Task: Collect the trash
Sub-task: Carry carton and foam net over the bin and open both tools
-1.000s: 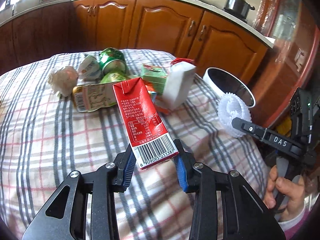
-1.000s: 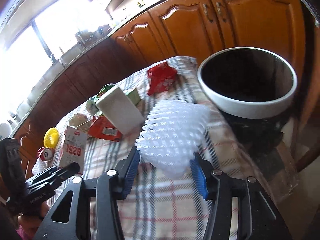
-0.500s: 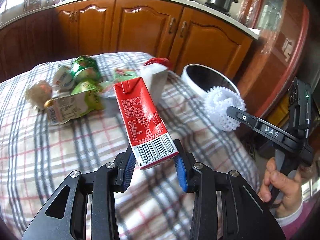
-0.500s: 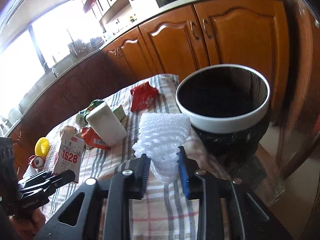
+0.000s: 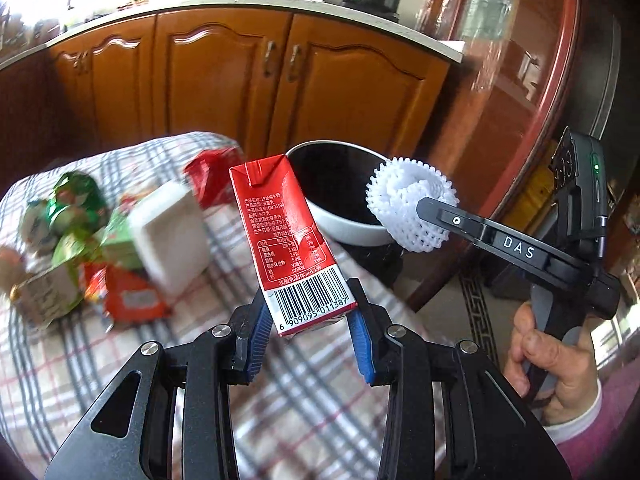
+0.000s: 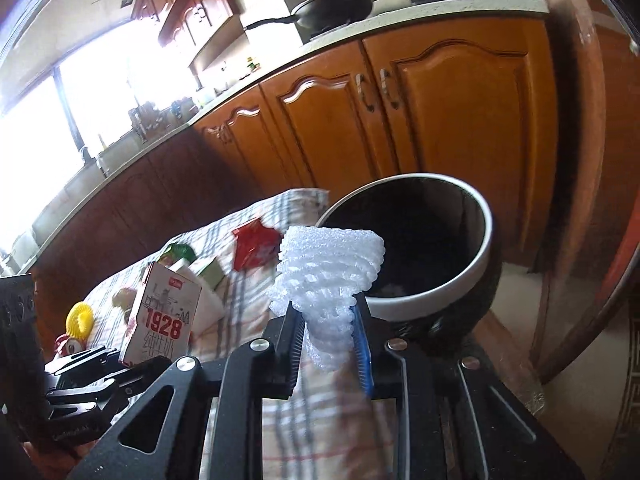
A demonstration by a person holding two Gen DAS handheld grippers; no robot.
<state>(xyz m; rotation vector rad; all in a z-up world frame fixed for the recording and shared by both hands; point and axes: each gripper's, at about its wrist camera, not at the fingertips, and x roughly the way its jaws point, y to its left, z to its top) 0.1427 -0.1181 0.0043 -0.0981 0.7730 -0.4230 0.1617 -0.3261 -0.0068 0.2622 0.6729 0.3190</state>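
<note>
Because both loads are bound for the bin [image 6: 472,280] past the table's far right edge, each is held aloft. The left gripper [image 5: 310,320] pinches the red milk carton [image 5: 288,240] by its base; the right gripper [image 6: 330,344] squeezes the white foam net [image 6: 328,276] just short of the rim.

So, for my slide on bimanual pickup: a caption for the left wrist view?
Left hand-held gripper grips a red milk carton; right hand-held gripper carries white foam netting toward the bin.
</note>
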